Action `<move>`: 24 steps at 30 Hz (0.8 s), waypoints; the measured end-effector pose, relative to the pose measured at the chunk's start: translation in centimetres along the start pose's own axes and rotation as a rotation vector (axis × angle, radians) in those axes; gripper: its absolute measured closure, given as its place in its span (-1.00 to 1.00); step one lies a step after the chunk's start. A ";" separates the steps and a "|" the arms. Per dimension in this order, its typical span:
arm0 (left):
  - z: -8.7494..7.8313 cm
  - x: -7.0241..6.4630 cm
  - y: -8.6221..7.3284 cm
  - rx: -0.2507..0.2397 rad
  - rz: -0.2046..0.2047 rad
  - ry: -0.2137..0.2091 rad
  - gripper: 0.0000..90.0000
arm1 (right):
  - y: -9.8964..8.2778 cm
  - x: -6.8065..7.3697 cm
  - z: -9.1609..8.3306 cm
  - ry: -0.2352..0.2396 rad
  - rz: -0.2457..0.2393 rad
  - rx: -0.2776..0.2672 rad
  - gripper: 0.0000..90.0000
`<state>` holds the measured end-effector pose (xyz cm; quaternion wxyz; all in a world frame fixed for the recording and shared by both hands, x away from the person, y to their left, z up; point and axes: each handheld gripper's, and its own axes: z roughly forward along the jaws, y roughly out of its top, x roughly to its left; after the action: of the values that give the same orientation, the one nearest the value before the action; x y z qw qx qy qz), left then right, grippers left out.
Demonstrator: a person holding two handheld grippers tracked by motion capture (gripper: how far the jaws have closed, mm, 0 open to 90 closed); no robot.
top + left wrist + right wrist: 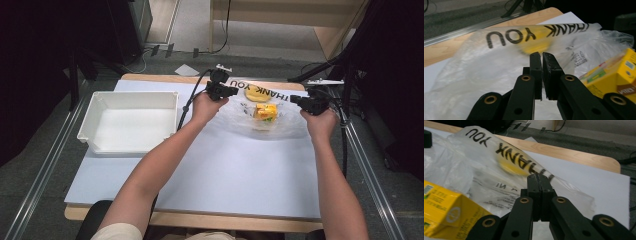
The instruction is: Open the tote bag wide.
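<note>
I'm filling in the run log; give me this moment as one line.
left gripper: shut on plastic bag | right gripper: shut on plastic bag | yellow carton: inside bag | white bin: left of bag

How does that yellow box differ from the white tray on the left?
The yellow box is small, printed and closed, and lies in a clear plastic bag marked THANK YOU. The white tray is far larger, plain, open-topped, holds nothing, and stands bare on the white sheet. Both rest on the same table.
</note>
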<state>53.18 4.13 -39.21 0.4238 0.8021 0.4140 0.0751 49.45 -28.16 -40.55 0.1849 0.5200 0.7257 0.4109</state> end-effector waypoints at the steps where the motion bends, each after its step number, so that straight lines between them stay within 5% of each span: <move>1: 0.0 0.0 0.0 0.000 0.000 0.000 0.93 | 0.0 0.0 0.0 0.000 0.000 0.000 1.00; 9: 2.0 -2.8 -2.5 0.027 0.005 -0.051 0.90 | -0.3 1.5 3.1 0.042 -0.021 0.062 1.00; 13: 3.2 -3.0 -4.1 0.051 -0.039 -0.066 0.90 | -0.8 1.4 4.6 0.034 -0.010 0.104 1.00; 24: 3.0 -4.1 -7.6 0.072 -0.028 -0.109 0.89 | -1.5 1.1 7.7 0.024 0.020 0.157 1.00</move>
<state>47.39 1.62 -45.79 0.4177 0.8139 0.4037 0.0104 53.47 -24.20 -46.09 0.1305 0.5352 0.7524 0.3610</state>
